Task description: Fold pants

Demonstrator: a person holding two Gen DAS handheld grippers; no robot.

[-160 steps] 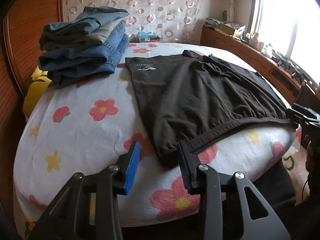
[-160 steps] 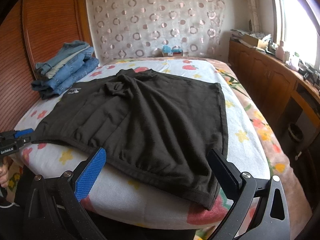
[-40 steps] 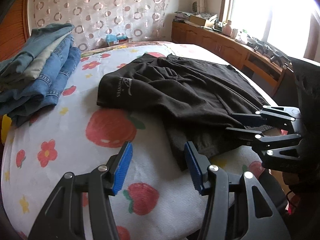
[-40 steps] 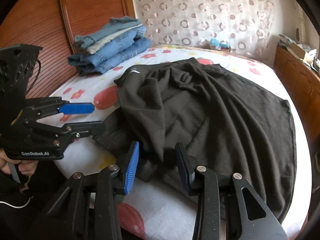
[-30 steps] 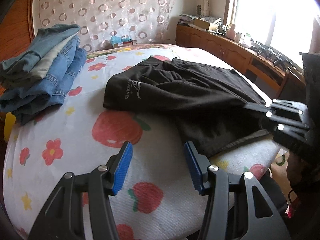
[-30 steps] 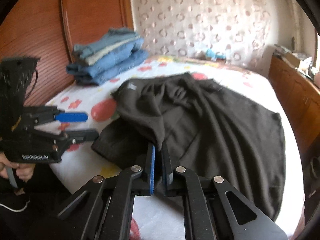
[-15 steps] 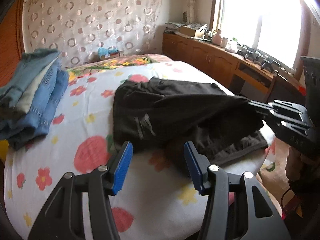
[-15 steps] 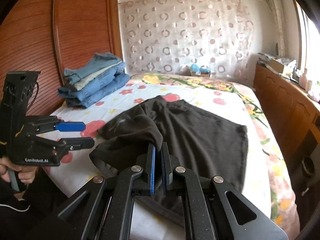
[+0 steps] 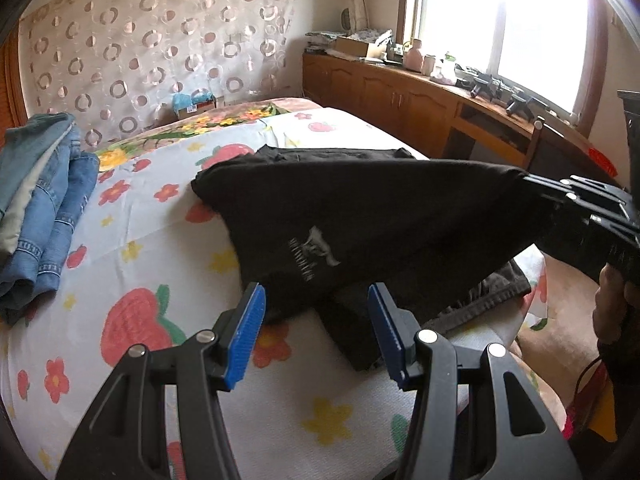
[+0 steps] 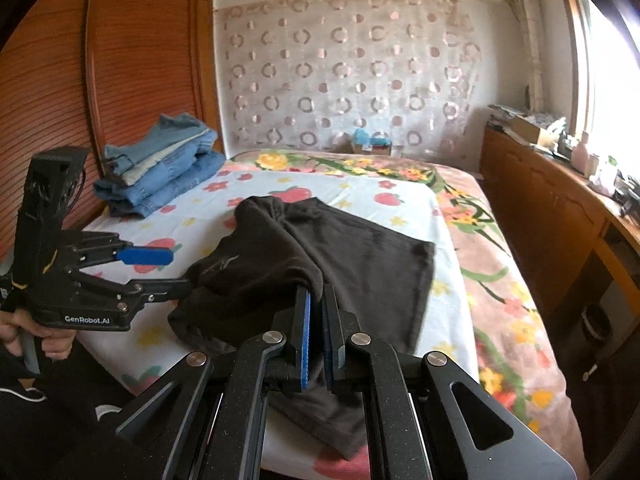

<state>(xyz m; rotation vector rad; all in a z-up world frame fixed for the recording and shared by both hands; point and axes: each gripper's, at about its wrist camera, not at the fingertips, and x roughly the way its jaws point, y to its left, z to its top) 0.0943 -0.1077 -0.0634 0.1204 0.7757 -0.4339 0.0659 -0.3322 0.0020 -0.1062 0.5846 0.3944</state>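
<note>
On the flowered bed [image 10: 404, 204] my right gripper [image 10: 315, 334] pinches the black pants [image 10: 360, 252] mid-fold, my left gripper [image 9: 316, 334] is wide and empty; next I would lay this half across

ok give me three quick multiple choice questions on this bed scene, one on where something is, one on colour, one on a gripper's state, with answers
1. Where is the stack of folded jeans?
A. on the wooden counter under the window
B. on the bed beside the wooden wall panel
C. on the floor

2. What colour are the pants being folded?
A. dark brown-black
B. red
C. white

3. How do the right gripper jaws stand?
A. wide open, holding nothing
B. out of view
C. shut on the pants

Answers:
1 B, the jeans sit on the sheet next to the panel.
2 A, the fabric is dark with a pale logo.
3 C, its blue pads pinch the lifted fabric; the left gripper is open.
</note>
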